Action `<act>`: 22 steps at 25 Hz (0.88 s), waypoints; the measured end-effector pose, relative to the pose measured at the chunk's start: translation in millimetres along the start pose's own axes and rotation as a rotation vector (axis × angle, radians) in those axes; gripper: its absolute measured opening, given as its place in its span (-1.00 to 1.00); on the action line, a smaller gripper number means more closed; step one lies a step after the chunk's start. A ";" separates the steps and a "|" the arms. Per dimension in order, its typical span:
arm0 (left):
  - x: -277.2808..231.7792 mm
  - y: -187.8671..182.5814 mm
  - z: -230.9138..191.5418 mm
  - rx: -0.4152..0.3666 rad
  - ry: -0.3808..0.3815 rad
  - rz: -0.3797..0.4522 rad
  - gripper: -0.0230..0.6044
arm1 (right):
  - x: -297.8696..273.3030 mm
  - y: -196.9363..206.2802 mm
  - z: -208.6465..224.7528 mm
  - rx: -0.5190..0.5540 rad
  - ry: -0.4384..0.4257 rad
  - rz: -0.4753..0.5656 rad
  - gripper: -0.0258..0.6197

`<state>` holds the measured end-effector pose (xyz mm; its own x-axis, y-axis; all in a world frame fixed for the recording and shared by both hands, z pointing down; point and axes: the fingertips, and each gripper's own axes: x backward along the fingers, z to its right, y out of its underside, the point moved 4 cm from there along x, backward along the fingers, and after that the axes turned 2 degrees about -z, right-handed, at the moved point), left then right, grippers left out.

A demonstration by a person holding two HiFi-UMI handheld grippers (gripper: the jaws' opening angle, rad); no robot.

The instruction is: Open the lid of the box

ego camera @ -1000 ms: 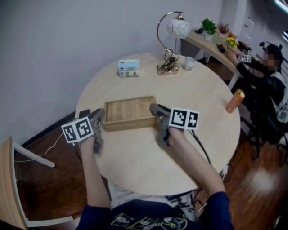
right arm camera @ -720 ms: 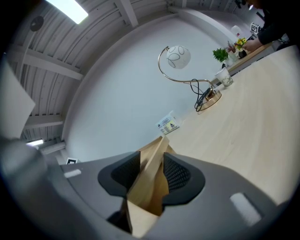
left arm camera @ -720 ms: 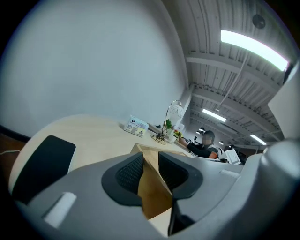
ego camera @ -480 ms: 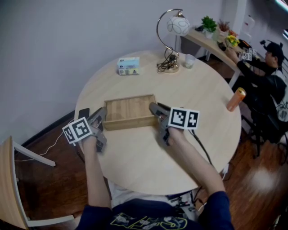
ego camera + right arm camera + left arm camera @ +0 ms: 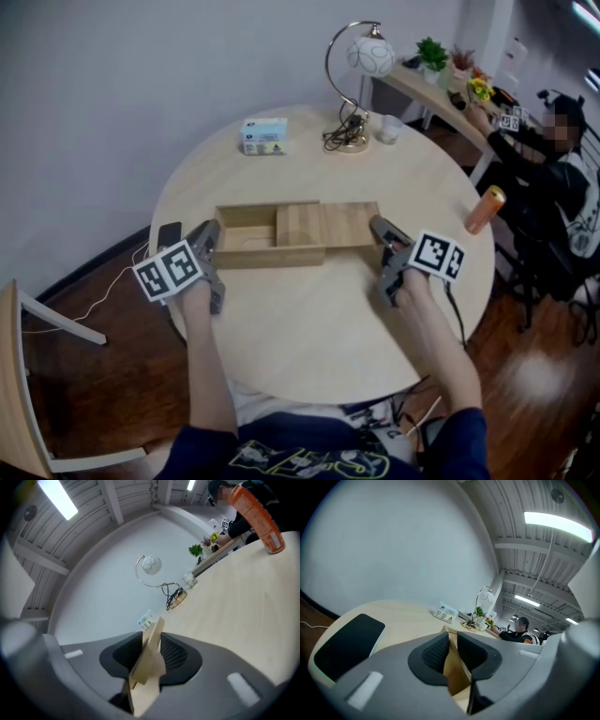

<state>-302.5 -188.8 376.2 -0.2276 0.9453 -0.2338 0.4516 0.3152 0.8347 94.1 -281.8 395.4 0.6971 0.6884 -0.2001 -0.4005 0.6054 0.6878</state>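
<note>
Far left: no change from a second ago, pinching the left end wall of the box (image 5: 246, 255) in the left hand-held gripper (image 5: 208, 236), wood caught between the pads. Serves to pin the box in place near the middle of the round surface (image 5: 300, 328), just beside a dark phone (image 5: 169, 232). Middle: now laid open over about the left half, with a bare compartment on show where closed wood showed before. Right: dragged sideways along with the lid (image 5: 328, 225), away from the box's left end and toward the orange can (image 5: 489, 209), by the right hand-held gripper (image 5: 382, 236). Has just been closing further on the lid's right end, thin board nipped between the pads. Reads as a sliding lid partly drawn and not yet free of the box, so probably more pull to the right needed. Hard to judge: anything in the compartment's shaded corners, the grooves and right end wall under the lid. Cut off at the right edge: a seated person (image 5: 553, 178) at another table.
</note>
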 end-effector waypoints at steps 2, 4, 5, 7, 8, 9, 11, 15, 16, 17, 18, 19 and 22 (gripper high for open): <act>1.1 0.7 1.1 -0.002 -0.005 0.002 -0.73 | 12.6 -4.2 8.4 -0.038 0.018 0.037 -0.59; 1.0 1.1 1.9 -0.003 -0.002 0.009 -0.74 | 22.4 -5.4 11.2 -0.064 0.031 0.067 -0.61; 0.9 1.2 2.2 -0.003 0.000 0.016 -0.74 | 26.7 -5.8 11.8 -0.074 0.038 0.083 -0.61; 0.6 1.5 2.6 -0.006 -0.001 0.029 -0.74 | 35.2 -7.4 14.5 -0.089 0.059 0.120 -0.62; 0.1 1.4 2.8 -0.008 -0.001 0.033 -0.75 | 39.2 -8.7 16.9 -0.096 0.073 0.141 -0.62; -0.5 1.1 3.0 -0.009 -0.001 0.035 -0.75 | 42.6 -9.9 19.3 -0.100 0.088 0.160 -0.63; -2.2 0.4 2.9 -0.013 0.000 0.038 -0.75 | 46.3 -10.7 22.3 -0.096 0.112 0.180 -0.64; -1.5 0.5 0.7 -0.012 0.043 0.070 -0.75 | 58.4 -18.8 18.0 0.094 0.219 0.230 -0.61; 1.9 -2.4 0.7 -0.014 0.075 0.098 -0.75 | 66.0 -24.5 14.4 0.197 0.269 0.265 -0.72; 8.5 -8.4 1.9 -0.031 0.109 0.146 -0.75 | 74.2 -30.1 9.0 0.310 0.315 0.303 -0.70; 18.5 -16.8 4.8 -0.067 0.140 0.212 -0.75 | 82.0 -34.7 1.0 0.426 0.345 0.342 -0.70; 30.8 -25.8 10.2 -0.123 0.164 0.284 -0.75 | 88.5 -36.7 -10.1 0.537 0.345 0.375 -0.69; 61.8 -33.3 41.5 -0.313 0.268 0.428 -0.75 | 90.6 -10.2 -66.5 0.836 0.033 0.369 -0.89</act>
<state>-295.8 -137.4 313.2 -0.3098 0.9158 0.2558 0.2845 -0.1674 0.9439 121.8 -199.0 323.9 0.5880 0.7996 0.1222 -0.0247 -0.1333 0.9908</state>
